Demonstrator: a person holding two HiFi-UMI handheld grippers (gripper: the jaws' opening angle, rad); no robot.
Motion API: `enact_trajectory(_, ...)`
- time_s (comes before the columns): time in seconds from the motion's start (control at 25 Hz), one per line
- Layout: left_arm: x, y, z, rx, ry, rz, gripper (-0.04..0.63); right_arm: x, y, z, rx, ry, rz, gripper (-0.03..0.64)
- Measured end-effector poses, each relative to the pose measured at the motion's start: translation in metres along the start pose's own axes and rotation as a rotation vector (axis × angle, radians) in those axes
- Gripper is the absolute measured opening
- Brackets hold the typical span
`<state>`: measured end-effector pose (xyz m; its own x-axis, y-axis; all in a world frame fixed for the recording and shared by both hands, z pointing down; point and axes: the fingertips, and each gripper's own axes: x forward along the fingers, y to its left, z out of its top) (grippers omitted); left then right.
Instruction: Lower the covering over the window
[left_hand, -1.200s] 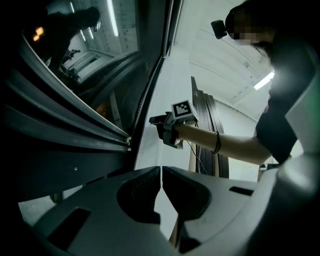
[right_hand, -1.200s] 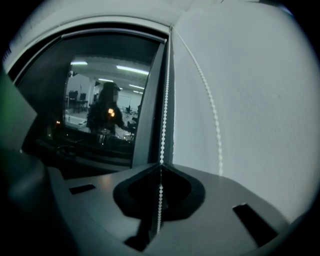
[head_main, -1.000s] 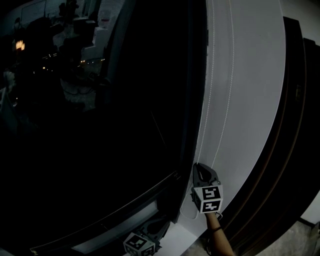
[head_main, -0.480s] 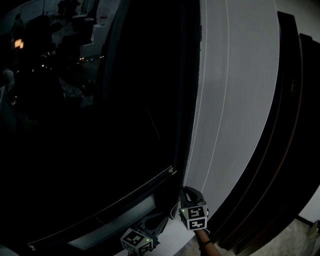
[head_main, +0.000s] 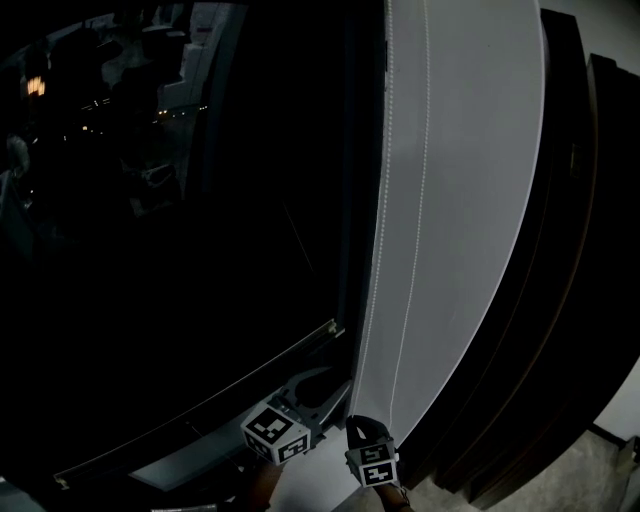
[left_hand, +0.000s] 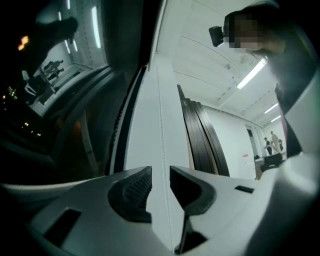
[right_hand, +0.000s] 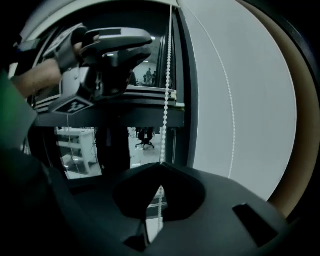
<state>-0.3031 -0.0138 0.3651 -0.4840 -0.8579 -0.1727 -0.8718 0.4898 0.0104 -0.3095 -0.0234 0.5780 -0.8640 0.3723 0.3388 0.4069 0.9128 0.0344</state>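
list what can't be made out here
- How far the blind is down: the window is too dark in head view.
- Top of the chain: cut off by head view's upper edge.
- Whether the left gripper touches the chain: too thin to tell between its apart jaws.

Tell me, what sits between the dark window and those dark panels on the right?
A white strip with two strands of bead chain hanging down it, plain in the head view. The right gripper is shut on one strand.
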Motion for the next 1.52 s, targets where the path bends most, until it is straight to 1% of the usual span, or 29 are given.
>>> enact_trajectory(0.08,0.017,-0.006,0.008,0.040,-0.006,-0.050,0.104,-0.005,0.001,-0.002,0.007,-0.001,0.006,0.011)
enact_trajectory(0.16,0.029,-0.013,0.018,0.060,-0.017,-0.081,0.106,-0.008,0.000,-0.003,0.010,-0.001,0.008,0.011)
enact_trajectory(0.32,0.041,-0.022,0.037,0.051,-0.042,-0.084,0.104,-0.014,-0.003,-0.005,0.021,-0.006,0.012,0.011)
enact_trajectory(0.44,0.048,-0.023,0.031,0.048,-0.040,-0.087,0.104,-0.017,-0.003,-0.003,0.036,-0.026,0.020,0.011)
enact_trajectory(0.48,0.049,-0.024,0.029,0.054,-0.035,-0.088,0.096,-0.018,-0.003,-0.003,0.037,-0.028,0.023,0.011)
enact_trajectory(0.56,0.051,-0.024,0.025,0.056,-0.035,-0.091,0.015,-0.019,-0.001,-0.004,0.033,-0.023,0.032,0.011)
enact_trajectory(0.64,0.050,-0.023,0.026,0.025,-0.052,-0.083,0.006,-0.021,-0.001,-0.005,0.041,-0.026,0.036,0.011)
enact_trajectory(0.72,0.048,-0.020,0.027,-0.014,-0.087,-0.076,0.005,-0.023,-0.001,-0.006,0.059,-0.038,0.043,0.011)
enact_trajectory(0.8,0.044,-0.018,0.031,-0.026,-0.115,-0.069,0.003,-0.027,-0.001,-0.005,0.078,-0.056,0.054,0.011)
enact_trajectory(0.92,0.037,-0.013,0.036,0.040,-0.125,-0.014,0.003,-0.038,0.002,0.001,0.084,-0.072,0.072,0.011)
enact_trajectory(1.0,0.033,-0.008,0.034,0.066,-0.131,0.020,0.003,-0.046,0.001,0.011,0.067,-0.087,0.082,0.012)
enact_trajectory(1.04,0.032,-0.004,0.029,0.074,-0.122,0.029,0.003,-0.049,-0.001,0.015,0.059,-0.097,0.088,0.012)
enact_trajectory(1.08,0.031,-0.001,0.018,0.090,-0.091,0.034,0.003,-0.053,-0.004,0.023,0.052,-0.113,0.090,0.012)
enact_trajectory(1.16,0.031,0.003,-0.017,0.134,0.022,0.045,0.003,-0.061,-0.010,0.049,0.047,-0.163,0.092,0.012)
enact_trajectory(1.2,0.029,0.005,-0.037,0.131,0.067,0.049,0.003,-0.066,-0.013,0.065,0.042,-0.193,0.094,0.012)
enact_trajectory(1.24,0.025,0.005,-0.054,0.100,0.091,0.053,0.003,-0.072,-0.016,0.081,0.030,-0.223,0.099,0.012)
enact_trajectory(1.32,0.015,0.005,-0.083,0.019,0.112,0.069,0.003,-0.083,-0.020,0.117,-0.006,-0.282,0.118,0.013)
enact_trajectory(1.4,0.006,0.002,-0.109,0.002,0.165,0.082,0.003,-0.093,-0.021,0.155,-0.030,-0.348,0.163,0.024)
enact_trajectory(1.44,0.002,-0.001,-0.122,-0.002,0.196,0.083,0.003,-0.098,-0.020,0.175,-0.034,-0.383,0.192,0.045)
enact_trajectory(1.48,-0.002,-0.004,-0.136,-0.014,0.226,0.081,0.003,-0.102,-0.019,0.193,-0.039,-0.413,0.217,0.082)
enact_trajectory(1.52,-0.006,-0.007,-0.151,-0.028,0.257,0.077,0.003,-0.105,-0.019,0.211,-0.050,-0.438,0.232,0.093)
